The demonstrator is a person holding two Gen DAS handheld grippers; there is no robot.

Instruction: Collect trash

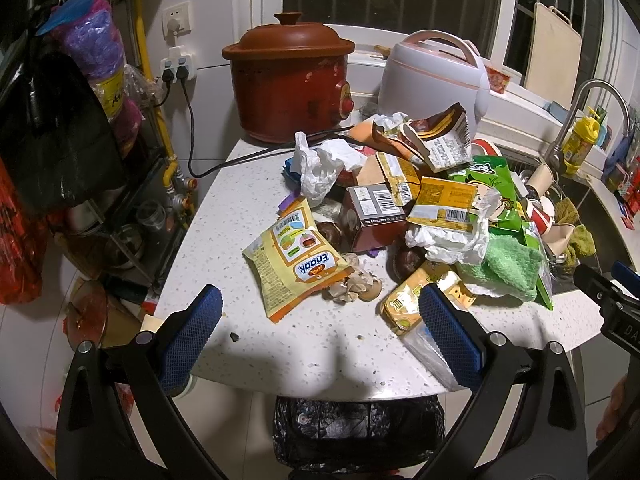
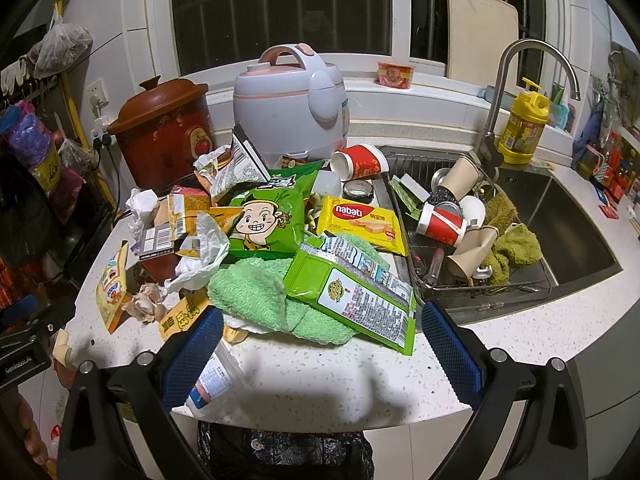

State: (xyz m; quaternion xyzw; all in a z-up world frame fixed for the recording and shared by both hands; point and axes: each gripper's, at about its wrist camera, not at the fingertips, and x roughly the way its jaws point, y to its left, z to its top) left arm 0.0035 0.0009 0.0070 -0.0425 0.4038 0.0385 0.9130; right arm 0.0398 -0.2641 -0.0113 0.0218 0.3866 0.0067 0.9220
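Left claw (image 1: 320, 330) and right claw (image 2: 320, 342): both spread wide, holding nothing. Heaped snack-wrapper trash pile (image 2: 264, 220) lies on white speckled tabletop (image 2: 320, 376), in front of red-brown ceramic slow cooker (image 1: 290, 80).

Glossy plastic wrappers (image 2: 267, 216), fuzzy green cloth (image 2: 256, 296), speckled stone counter (image 2: 320, 376)
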